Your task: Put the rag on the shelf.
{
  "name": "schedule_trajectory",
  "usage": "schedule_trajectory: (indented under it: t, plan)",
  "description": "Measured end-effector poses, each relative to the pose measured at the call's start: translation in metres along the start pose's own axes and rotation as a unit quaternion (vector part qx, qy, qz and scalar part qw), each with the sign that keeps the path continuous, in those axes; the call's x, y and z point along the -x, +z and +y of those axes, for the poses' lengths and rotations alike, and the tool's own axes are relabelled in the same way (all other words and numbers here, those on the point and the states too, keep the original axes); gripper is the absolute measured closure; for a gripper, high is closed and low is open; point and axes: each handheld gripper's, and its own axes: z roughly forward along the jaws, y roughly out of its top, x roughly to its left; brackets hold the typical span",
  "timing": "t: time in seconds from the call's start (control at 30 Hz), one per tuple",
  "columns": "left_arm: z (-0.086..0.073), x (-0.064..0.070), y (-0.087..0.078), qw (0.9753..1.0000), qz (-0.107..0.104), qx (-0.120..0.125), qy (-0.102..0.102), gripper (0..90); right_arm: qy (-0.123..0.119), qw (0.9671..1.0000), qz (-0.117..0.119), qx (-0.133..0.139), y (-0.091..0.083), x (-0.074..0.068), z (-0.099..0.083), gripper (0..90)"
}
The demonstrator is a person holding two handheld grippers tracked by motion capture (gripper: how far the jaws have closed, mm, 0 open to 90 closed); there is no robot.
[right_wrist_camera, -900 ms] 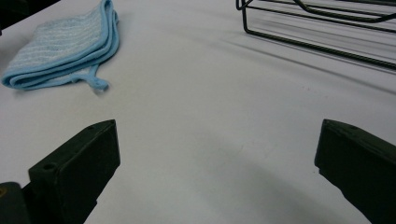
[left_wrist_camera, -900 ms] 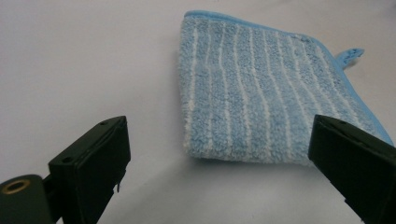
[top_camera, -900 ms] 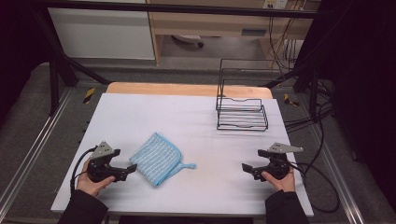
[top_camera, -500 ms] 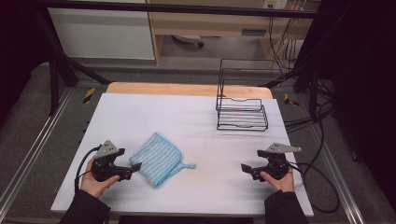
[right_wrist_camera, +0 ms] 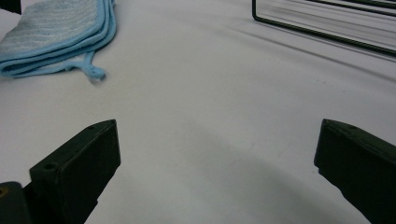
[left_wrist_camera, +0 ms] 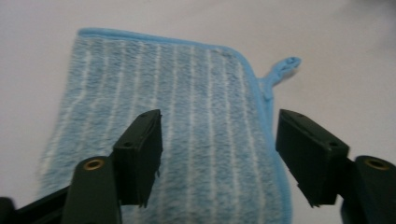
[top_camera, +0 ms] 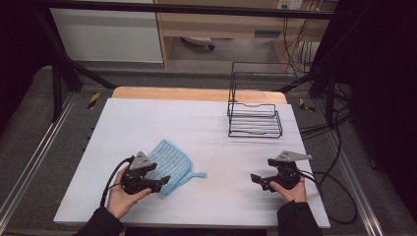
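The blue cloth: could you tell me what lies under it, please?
The blue cloth lies folded on the white table; the left gripper is open above it. Anything beneath is covered.

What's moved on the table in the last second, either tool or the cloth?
The left tool has moved in toward the blue cloth; its open jaws now hang over the cloth's near part and nothing is gripped. The cloth, the right tool, open, and the wire rack stayed put.
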Motion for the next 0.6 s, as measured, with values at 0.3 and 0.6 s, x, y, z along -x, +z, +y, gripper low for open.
schedule_trajectory:
  t: [0.3,0.6]
  plan:
    - [0.000,0.022,0.027,0.9984,0.002,-0.054,0.017,49.2,-0.006,0.9998,0.005,-0.016,0.008,-0.007,0.002,2.1]
    - [-0.003,0.027,0.035,0.9960,0.038,-0.076,0.027,64.6,-0.017,0.9997,0.009,-0.014,0.024,-0.025,0.012,10.6]
